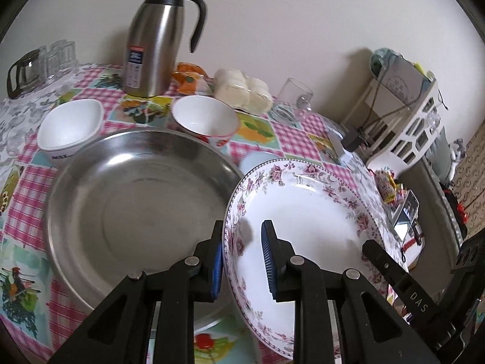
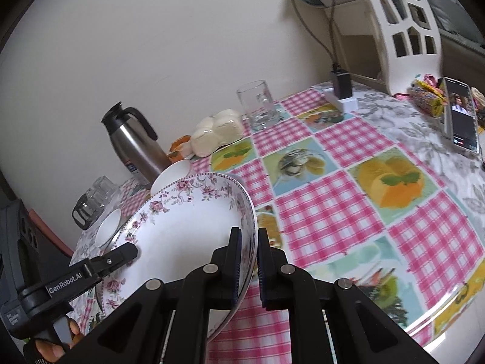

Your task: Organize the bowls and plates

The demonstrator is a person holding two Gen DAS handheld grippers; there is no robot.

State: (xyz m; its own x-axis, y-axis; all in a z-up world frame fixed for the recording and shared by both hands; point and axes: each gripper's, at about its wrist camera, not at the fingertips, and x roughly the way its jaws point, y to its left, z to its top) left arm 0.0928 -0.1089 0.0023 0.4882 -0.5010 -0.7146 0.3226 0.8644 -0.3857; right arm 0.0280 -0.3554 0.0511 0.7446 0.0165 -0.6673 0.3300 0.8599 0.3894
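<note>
A deep white plate with a pink floral rim (image 1: 312, 212) hangs tilted above the table, held from both sides. My left gripper (image 1: 242, 233) is shut on its left rim. My right gripper (image 2: 248, 236) is shut on the opposite rim of that floral plate (image 2: 188, 236); one of its fingers (image 1: 382, 257) shows at the plate's right in the left wrist view. Just left of the floral plate a large steel plate (image 1: 136, 206) lies on the checked tablecloth. Behind it stand a plain white bowl (image 1: 71, 127) and a white bowl with a red pattern (image 1: 204, 119).
A steel thermos jug (image 1: 154, 45), a glass carafe (image 1: 22, 72), wrapped white buns (image 1: 242, 91) and a glass mug (image 1: 295, 95) line the wall side. A white basket (image 1: 409, 121), a phone (image 2: 462, 121) and a charger (image 2: 341, 85) sit at the right.
</note>
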